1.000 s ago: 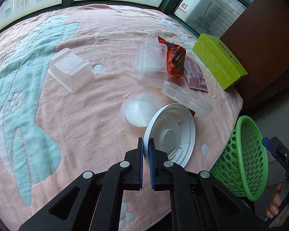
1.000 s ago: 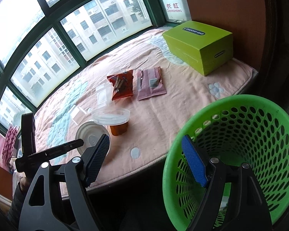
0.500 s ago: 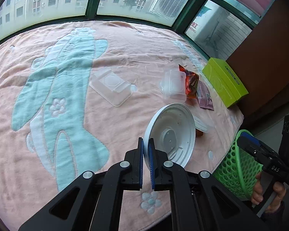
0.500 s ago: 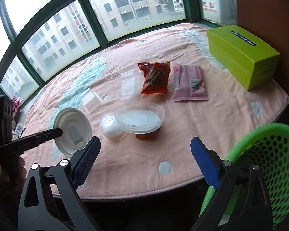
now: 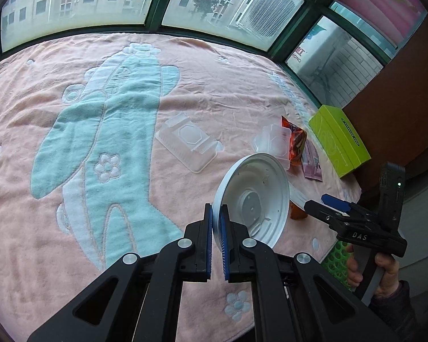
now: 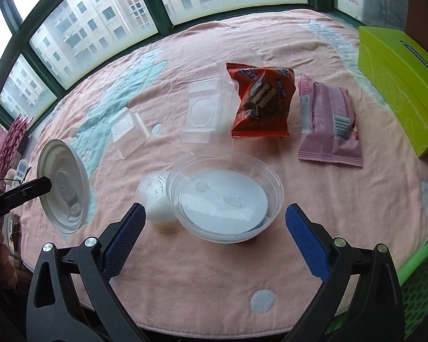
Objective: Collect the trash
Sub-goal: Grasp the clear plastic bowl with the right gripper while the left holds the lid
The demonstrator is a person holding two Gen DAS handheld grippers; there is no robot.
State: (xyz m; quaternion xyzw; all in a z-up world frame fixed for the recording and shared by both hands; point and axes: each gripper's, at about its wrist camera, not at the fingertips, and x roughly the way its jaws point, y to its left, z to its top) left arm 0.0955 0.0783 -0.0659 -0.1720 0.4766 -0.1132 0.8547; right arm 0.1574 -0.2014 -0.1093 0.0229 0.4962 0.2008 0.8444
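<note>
My left gripper (image 5: 216, 213) is shut on the rim of a white round lid (image 5: 254, 196) and holds it tilted above the pink blanket; the right wrist view shows that lid (image 6: 62, 185) at far left. My right gripper (image 6: 214, 213) stands wide open, low over the table's front edge. A clear round bowl (image 6: 225, 196) and a small white cup (image 6: 157, 196) lie just beyond its fingers, untouched. Behind them are two clear square containers (image 6: 208, 108) (image 6: 127, 131), an orange snack packet (image 6: 262, 97) and a pink packet (image 6: 328, 122).
A green mesh basket (image 6: 422, 285) hangs off the table's edge at the lower right, partly hidden behind the right gripper (image 5: 336, 205) and the hand holding it. A lime-green box (image 6: 399, 79) sits at the far right by a brown wall. Windows ring the table.
The left gripper lifted the white lid up and back from the other trash. The right gripper swung from over the basket to the table and opened its jaws wider.
</note>
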